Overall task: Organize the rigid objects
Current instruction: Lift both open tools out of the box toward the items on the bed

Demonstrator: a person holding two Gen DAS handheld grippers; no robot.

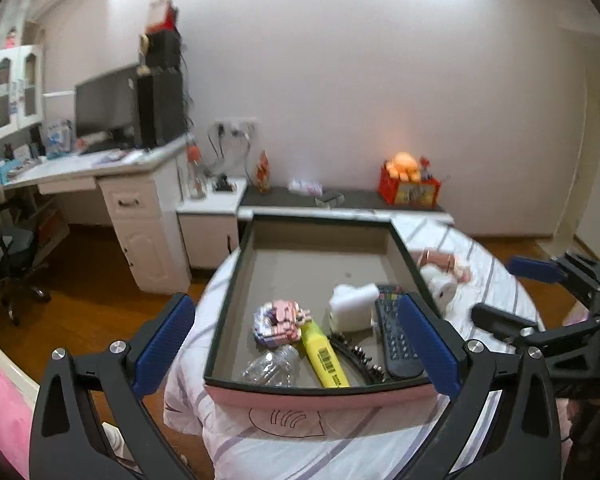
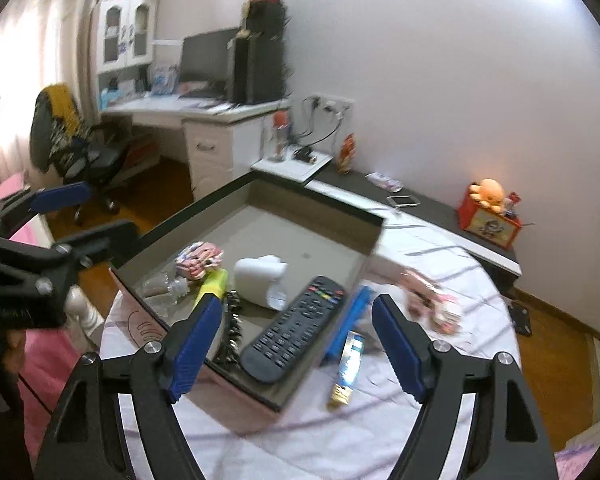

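Box [image 1: 236, 276], one remote [image 2: 296, 328], one highlighter [image 1: 326, 356], two open claws

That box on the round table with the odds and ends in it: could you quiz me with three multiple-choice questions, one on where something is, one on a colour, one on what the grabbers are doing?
1. Where does the black remote control lie?
A. inside the box
B. on the floor
C. on the desk by the monitor

2. What colour is the highlighter pen in the box?
A. red
B. yellow
C. purple

3. How do the two grippers stand?
A. both shut on a toy
B. one open, one shut
C. both open, holding nothing

Answers: 1 A, the remote control rests on the bottom of the box near its right wall. 2 B, the highlighter has a bright yellow body. 3 C, the left gripper and the right gripper show their blue fingers spread wide with nothing between them.
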